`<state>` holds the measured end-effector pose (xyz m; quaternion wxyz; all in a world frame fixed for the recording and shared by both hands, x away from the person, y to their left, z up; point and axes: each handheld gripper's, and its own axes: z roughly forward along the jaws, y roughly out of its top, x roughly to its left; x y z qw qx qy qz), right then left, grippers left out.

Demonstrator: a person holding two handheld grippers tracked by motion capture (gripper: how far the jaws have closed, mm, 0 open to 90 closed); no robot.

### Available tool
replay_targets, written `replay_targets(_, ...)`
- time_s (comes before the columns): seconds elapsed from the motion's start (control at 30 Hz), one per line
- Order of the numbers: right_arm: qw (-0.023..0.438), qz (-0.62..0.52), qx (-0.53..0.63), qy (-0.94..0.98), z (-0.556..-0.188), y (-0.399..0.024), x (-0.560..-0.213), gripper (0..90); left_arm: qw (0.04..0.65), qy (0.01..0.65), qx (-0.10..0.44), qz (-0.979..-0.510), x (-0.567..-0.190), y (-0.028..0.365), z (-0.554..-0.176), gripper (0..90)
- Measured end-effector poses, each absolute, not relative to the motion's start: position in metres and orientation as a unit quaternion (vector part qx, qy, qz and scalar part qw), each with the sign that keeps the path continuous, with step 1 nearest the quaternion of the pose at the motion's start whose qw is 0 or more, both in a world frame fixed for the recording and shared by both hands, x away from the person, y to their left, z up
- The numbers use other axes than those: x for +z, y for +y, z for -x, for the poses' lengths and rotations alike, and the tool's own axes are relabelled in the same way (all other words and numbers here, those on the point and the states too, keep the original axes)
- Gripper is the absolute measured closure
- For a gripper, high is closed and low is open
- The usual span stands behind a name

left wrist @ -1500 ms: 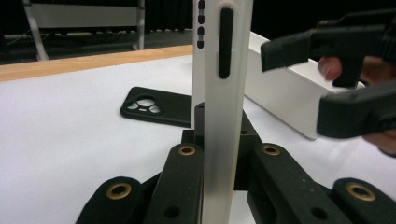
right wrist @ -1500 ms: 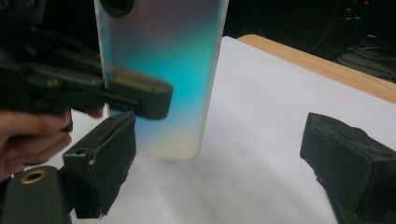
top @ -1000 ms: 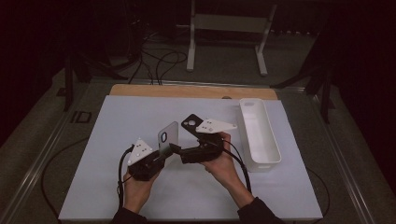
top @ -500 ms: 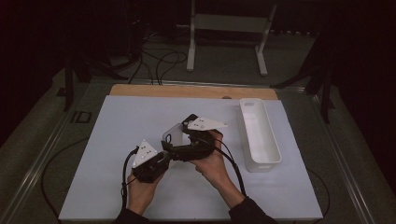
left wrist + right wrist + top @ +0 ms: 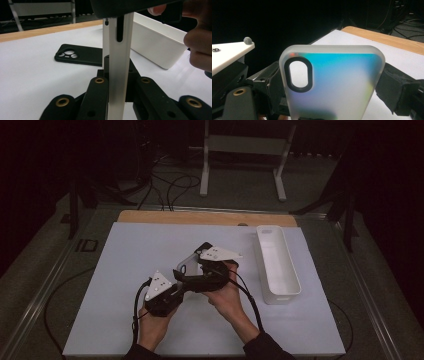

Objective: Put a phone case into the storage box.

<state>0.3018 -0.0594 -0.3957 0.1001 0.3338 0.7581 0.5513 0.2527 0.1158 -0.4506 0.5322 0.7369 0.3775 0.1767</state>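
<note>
We note the left gripper (image 5: 176, 279) clamped on the edge of a frosted phone case (image 5: 329, 82), held upright above the white table (image 5: 125, 270), while the right gripper (image 5: 192, 270) straddles its flat sides, jaws wide and just closing, with a black phone case (image 5: 77, 55) and white tray (image 5: 277, 265) beyond.

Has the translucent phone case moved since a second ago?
Yes. In the high view the translucent phone case, clamped edge-on in the left gripper, has dropped lower and tilted flatter, ending a little farther from the white bin.
</note>
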Motion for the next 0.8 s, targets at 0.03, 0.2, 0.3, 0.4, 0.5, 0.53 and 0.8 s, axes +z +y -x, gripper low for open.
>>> replay_targets(0.03,0.096,-0.335,0.555,0.756,-0.302,-0.06,-0.395,16.5,0.53,0.374,0.178,-0.739,-0.451,0.116,-0.253,77.6)
replay_targets(0.2,0.103,-0.336,0.555,0.754,-0.302,-0.062,-0.393,16.5,0.514,0.384,0.197,-0.741,-0.451,0.116,-0.253,42.0)
replay_targets(0.3,0.107,-0.336,0.554,0.754,-0.303,-0.065,-0.391,16.5,0.508,0.394,0.217,-0.734,-0.45,0.117,-0.251,24.2)
replay_targets(0.4,0.114,-0.336,0.55,0.756,-0.304,-0.067,-0.391,16.5,0.507,0.402,0.229,-0.727,-0.448,0.125,-0.249,13.4)
replay_targets(0.5,0.118,-0.335,0.547,0.758,-0.305,-0.068,-0.39,16.5,0.507,0.406,0.236,-0.723,-0.448,0.131,-0.248,6.4)
replay_targets(0.53,0.12,-0.335,0.547,0.758,-0.305,-0.069,-0.39,16.5,0.506,0.406,0.238,-0.723,-0.448,0.133,-0.248,5.1)
replay_targets(0.8,0.137,-0.335,0.538,0.761,-0.309,-0.073,-0.387,16.5,0.508,0.401,0.258,-0.717,-0.449,0.155,-0.242,0.0)
